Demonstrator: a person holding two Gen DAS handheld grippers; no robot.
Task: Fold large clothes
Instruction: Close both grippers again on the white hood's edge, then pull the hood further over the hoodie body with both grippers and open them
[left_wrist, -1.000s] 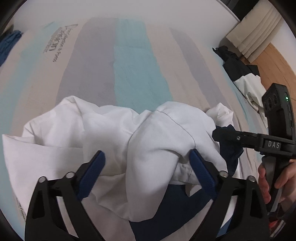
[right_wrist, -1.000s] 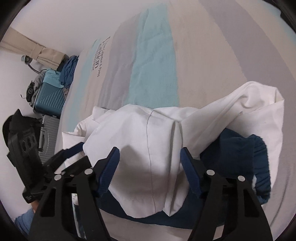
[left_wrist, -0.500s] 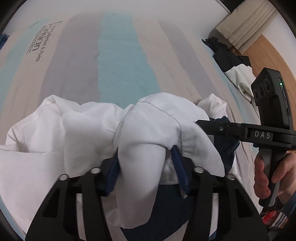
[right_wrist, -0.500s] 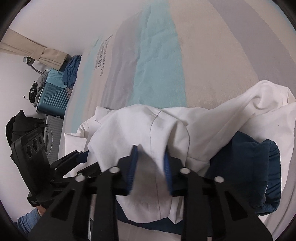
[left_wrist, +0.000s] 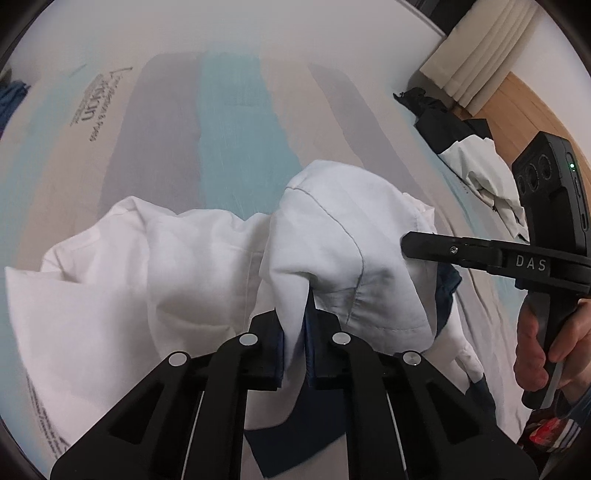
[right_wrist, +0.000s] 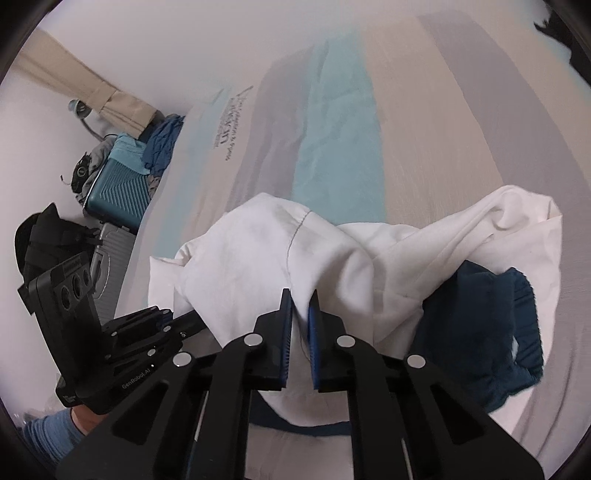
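Both tools (left_wrist: 295, 332) (right_wrist: 300, 332) pinch white garment (left_wrist: 332, 229); suitcase (right_wrist: 118, 188) only in right view.

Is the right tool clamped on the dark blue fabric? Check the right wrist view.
No: the right tool pinches the white garment; the dark blue fabric lies apart.

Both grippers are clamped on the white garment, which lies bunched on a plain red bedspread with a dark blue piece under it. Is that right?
Not quite: the bedspread is striped in teal, grey and beige, not plain red, as the left wrist view shows. The rest holds: the left gripper and right gripper are both clamped on the bunched white garment, with the dark blue piece under it.
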